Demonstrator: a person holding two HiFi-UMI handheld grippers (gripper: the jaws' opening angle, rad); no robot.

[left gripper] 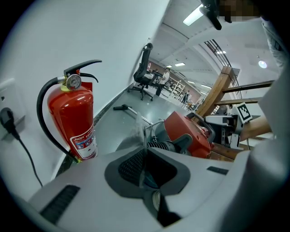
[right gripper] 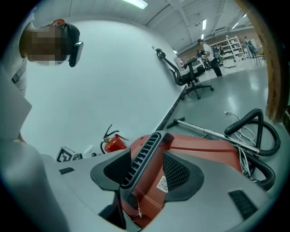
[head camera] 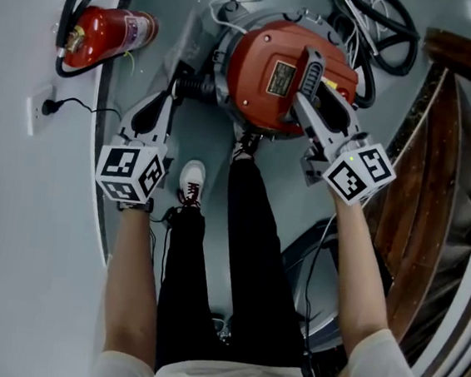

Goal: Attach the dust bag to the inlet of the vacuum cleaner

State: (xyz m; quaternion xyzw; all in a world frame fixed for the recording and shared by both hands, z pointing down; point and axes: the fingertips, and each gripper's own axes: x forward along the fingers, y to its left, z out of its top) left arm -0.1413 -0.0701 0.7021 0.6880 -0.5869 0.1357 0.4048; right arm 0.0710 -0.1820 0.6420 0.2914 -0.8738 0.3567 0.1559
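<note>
One thin translucent dust bag [left gripper: 137, 129] on record, seen only as a film rising just ahead of the left gripper [left gripper: 144, 158] and taken for the bag by judgement. Pinched by its edge between fingers drawn nearly together. Located just beside the black ribbed stub [left gripper: 159, 146] on the side of the red round vacuum cleaner [head camera: 262, 57], judged to be the inlet; near it, not shown seated on it. At the right gripper [right gripper: 147, 168], fingers apart, astride the grey ribbed carrying handle [right gripper: 144, 152] on top of the red body; close against one side, clear gap on the other, no clamp confirmed. Progress judged early: bag in hand and beside the machine, mouth yet to be fitted over the inlet and pressed home. Beyond: red fire extinguisher [left gripper: 72, 124] against the white wall, black coiled hose [right gripper: 256, 136] and metal wand [right gripper: 213, 132] on the grey floor.
</note>
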